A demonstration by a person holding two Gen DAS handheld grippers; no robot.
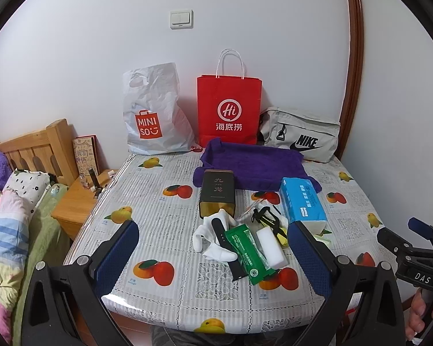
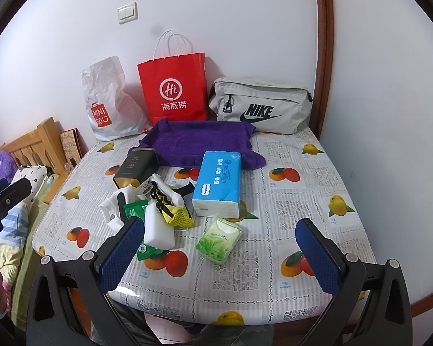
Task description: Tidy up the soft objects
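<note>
Left gripper (image 1: 213,255): fingers spread wide, nothing between them; held above the near edge of the worktop, framing the clutter pile.
Right gripper (image 2: 219,255): fingers likewise spread wide and empty; above the near edge, to the right of the pile; a hand (image 1: 421,314) grips its handle in the left wrist view.
Worktop (image 2: 297,178): covered by a fruit-print cloth; its far edge meets the white wall.
Purple towel (image 2: 199,141): spread flat at the back centre, edges rumpled upward; just in front of the red paper bag (image 2: 173,89).
Blue tissue pack (image 2: 219,183): lying right of the pile; its far end touches the towel's front edge.
Green tissue pack (image 2: 218,239): small; alone on the cloth, near the blue pack's front end.
White sock (image 1: 213,240): crumpled at the pile's left, with a black strap (image 1: 220,230) across it.
White sponge block (image 2: 158,226): resting on a green sachet (image 1: 249,255); beside a yellow mesh pouch (image 2: 182,216).
Dark tin (image 1: 217,197): lying on its side, between towel and pile.
Back row: white plastic bag (image 1: 153,112) left; red paper bag centre; grey Nike pouch (image 2: 259,106) right; all against the wall.
</note>
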